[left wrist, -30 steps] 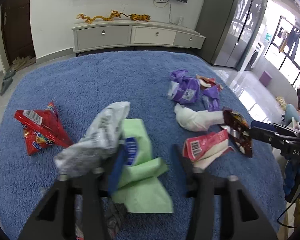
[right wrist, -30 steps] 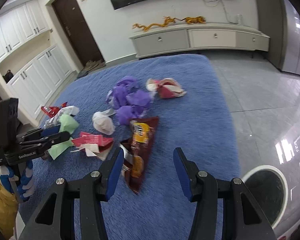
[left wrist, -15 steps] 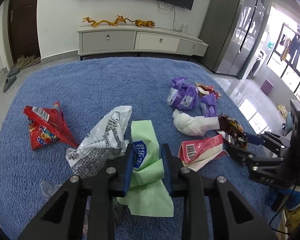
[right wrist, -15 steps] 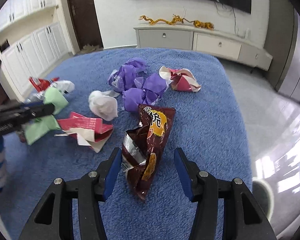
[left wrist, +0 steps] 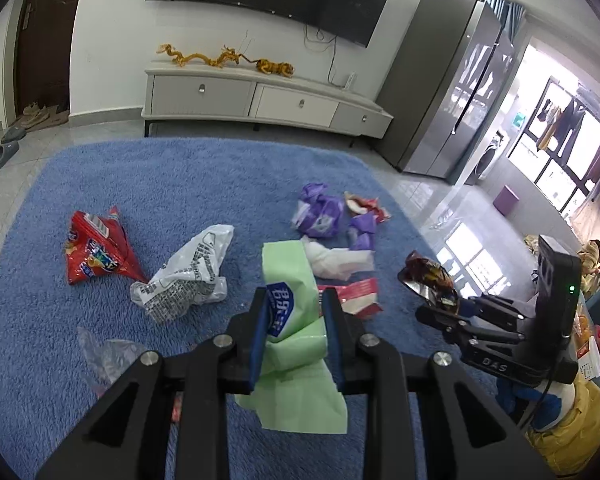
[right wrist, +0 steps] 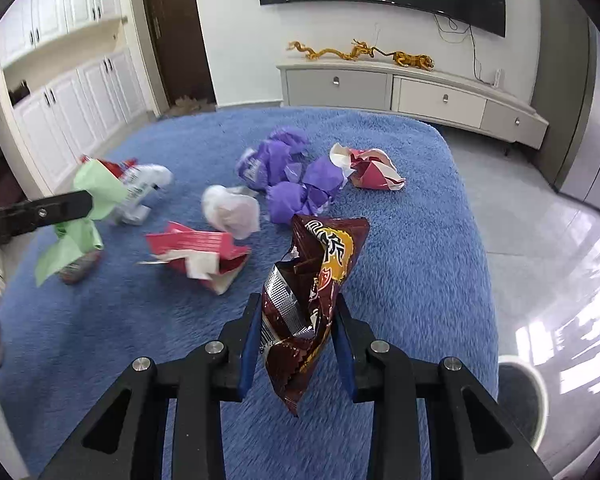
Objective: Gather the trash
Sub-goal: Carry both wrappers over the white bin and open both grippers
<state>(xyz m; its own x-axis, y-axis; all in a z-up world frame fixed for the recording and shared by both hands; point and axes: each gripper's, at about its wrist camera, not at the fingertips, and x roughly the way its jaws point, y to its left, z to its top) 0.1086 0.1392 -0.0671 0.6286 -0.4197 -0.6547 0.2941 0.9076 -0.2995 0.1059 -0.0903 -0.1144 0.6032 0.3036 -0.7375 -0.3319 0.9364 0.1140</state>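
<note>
My left gripper (left wrist: 294, 304) is shut on a light green wrapper (left wrist: 288, 280) and holds it above the blue rug (left wrist: 172, 176). My right gripper (right wrist: 296, 312) is shut on a dark brown chip bag (right wrist: 316, 276), lifted off the rug; it shows in the left wrist view (left wrist: 428, 276) too. On the rug lie a red snack bag (left wrist: 96, 248), a white printed bag (left wrist: 188, 272), a white tissue wad (right wrist: 232, 212), purple wrappers (right wrist: 284, 172), a red and white carton (right wrist: 200, 252) and a crumpled red wrapper (right wrist: 372, 168).
A white-rimmed bin (right wrist: 520, 396) stands on the tiled floor at the rug's right edge. A clear plastic scrap (left wrist: 104, 356) lies near my left gripper. A TV cabinet (left wrist: 260, 100) stands against the far wall, a grey fridge (left wrist: 452, 80) to the right.
My left gripper closed on the green wrapper and lifted it. My right gripper closed on the brown chip bag and raised it off the rug.
</note>
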